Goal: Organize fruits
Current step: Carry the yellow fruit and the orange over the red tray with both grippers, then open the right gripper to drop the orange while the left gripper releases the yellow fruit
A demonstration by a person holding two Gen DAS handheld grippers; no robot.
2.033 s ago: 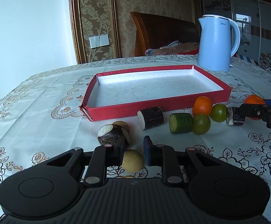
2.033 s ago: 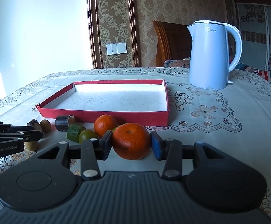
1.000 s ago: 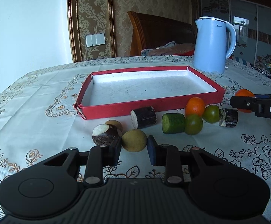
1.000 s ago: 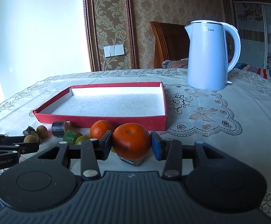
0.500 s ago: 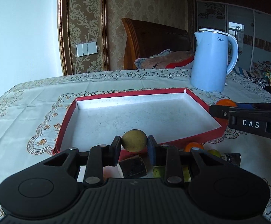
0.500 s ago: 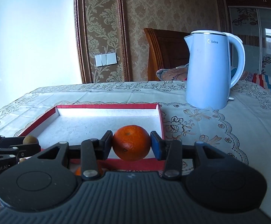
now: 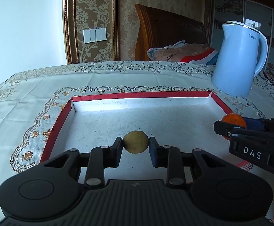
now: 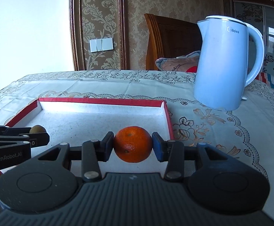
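My left gripper (image 7: 136, 146) clamps a small round yellow-brown fruit (image 7: 135, 141) over the red-rimmed shallow tray (image 7: 57, 128). My right gripper (image 8: 133, 145) clamps a round orange mandarin (image 8: 132, 144) over the same tray; only its view shows the pale blue kettle's (image 8: 225, 64) full brand mark.

We have two fisheye views, each set just behind a claw and looking forward and slightly down along its fingers. The left view sits low over the near edge of the red tray (image 7: 57, 130), facing the far wall. The right view looks the same way from further right, close to the kettle (image 8: 223, 66). Both share the tray, the kettle, the desk (image 8: 103, 86), and each other's claw.
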